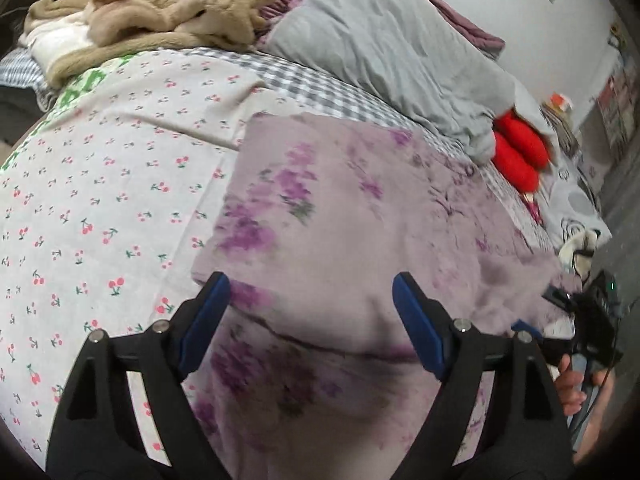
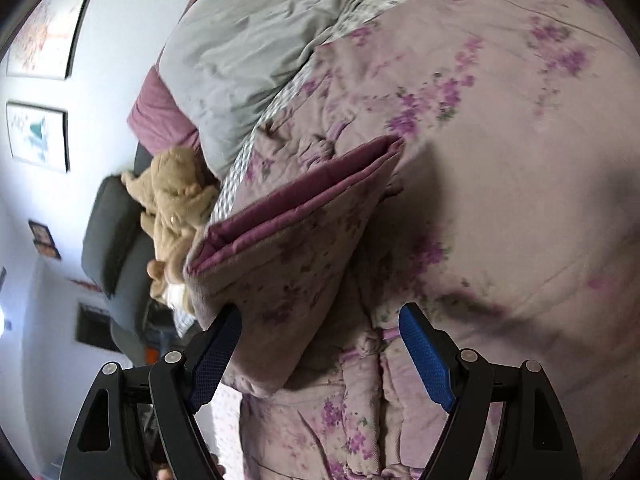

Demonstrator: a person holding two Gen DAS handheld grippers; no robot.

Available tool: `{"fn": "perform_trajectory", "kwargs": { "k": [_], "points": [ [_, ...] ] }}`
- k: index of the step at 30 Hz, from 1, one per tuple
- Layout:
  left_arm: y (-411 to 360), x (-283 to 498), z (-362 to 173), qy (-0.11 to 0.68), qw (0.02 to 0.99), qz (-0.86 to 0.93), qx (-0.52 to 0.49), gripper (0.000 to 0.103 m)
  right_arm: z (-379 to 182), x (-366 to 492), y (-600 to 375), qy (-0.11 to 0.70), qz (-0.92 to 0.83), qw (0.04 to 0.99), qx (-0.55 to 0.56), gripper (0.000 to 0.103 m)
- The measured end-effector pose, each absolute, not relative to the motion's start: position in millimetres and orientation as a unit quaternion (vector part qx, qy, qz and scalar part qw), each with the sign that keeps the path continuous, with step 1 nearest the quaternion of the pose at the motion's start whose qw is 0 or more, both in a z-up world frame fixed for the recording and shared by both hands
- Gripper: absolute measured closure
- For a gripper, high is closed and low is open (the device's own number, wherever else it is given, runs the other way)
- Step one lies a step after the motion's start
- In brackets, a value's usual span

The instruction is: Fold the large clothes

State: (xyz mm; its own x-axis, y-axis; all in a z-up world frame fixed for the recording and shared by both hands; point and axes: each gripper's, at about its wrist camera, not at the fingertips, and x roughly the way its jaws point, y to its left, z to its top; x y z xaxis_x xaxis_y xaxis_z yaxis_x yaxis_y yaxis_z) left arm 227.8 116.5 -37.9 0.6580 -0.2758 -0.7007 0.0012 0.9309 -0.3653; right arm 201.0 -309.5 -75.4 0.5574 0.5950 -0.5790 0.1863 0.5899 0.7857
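A large quilted garment (image 1: 360, 208), pale lilac with purple flowers, lies spread on the bed. My left gripper (image 1: 310, 284) hovers over its near part, jaws wide apart, with only flat fabric beneath them. In the right wrist view the same garment (image 2: 500, 160) fills the frame. A flap (image 2: 304, 240) is turned over and shows its mauve lining. Knot buttons (image 2: 370, 344) run down the front. My right gripper (image 2: 320, 312) stands open around the flap's lower corner. Its left finger (image 2: 218, 344) lies against the fabric edge, and the right finger is clear of the cloth.
A white sheet with cherry print (image 1: 100, 200) covers the bed to the left. A beige plush garment (image 1: 172, 4) and a grey duvet (image 1: 380, 48) lie at the far side, with red soft items (image 1: 520, 152) to the right. A hand (image 1: 572, 384) shows at the right edge.
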Motion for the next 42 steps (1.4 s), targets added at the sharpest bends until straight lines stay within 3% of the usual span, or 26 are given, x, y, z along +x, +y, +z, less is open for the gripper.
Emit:
{"fn": "perform_trajectory", "kwargs": {
  "k": [9,21,30,42],
  "points": [
    [131,227,-39,0.391,0.898,-0.064,-0.191,0.027,-84,198,-334,0.446,0.119,0.754,0.467,0.021],
    [145,227,-40,0.379,0.901,-0.049,-0.205,0.027,-72,186,-351,0.430,0.110,0.762,0.471,0.021],
    [143,230,-46,0.384,0.901,-0.052,-0.197,0.039,-77,186,-354,0.439,0.100,0.758,0.471,0.021],
    [143,231,-46,0.387,0.899,-0.055,-0.196,0.039,-81,187,-355,0.448,0.094,0.758,0.465,0.021]
  ]
}}
